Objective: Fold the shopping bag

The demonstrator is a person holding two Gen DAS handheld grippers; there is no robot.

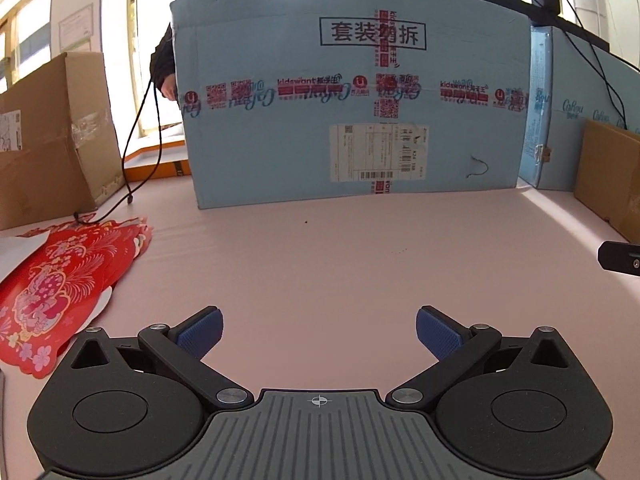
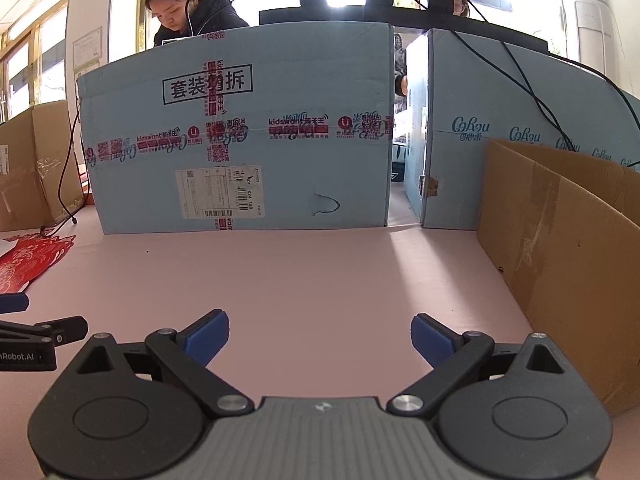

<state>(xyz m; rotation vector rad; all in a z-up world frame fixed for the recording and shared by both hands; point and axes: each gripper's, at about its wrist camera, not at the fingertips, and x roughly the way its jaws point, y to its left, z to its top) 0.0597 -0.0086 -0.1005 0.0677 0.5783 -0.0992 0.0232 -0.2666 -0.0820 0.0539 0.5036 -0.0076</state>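
Fingers spread wide and empty on the left gripper (image 1: 319, 330), which hovers over bare pink surface (image 1: 340, 264); the red patterned shopping bag (image 1: 52, 292) lies flat just to its left and slightly ahead, long axis running forward-left to back. The right gripper (image 2: 320, 336), equally wide and holding nothing, sits well apart from the bag (image 2: 30, 260), far off to its left. By my judgement the left gripper is nearer.

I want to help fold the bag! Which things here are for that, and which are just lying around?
For the job:
- flat red paper shopping bag with flower pattern
- left gripper
- right gripper

Just lying about:
- big light-blue taped cardboard box
- brown cardboard boxes
- black cable
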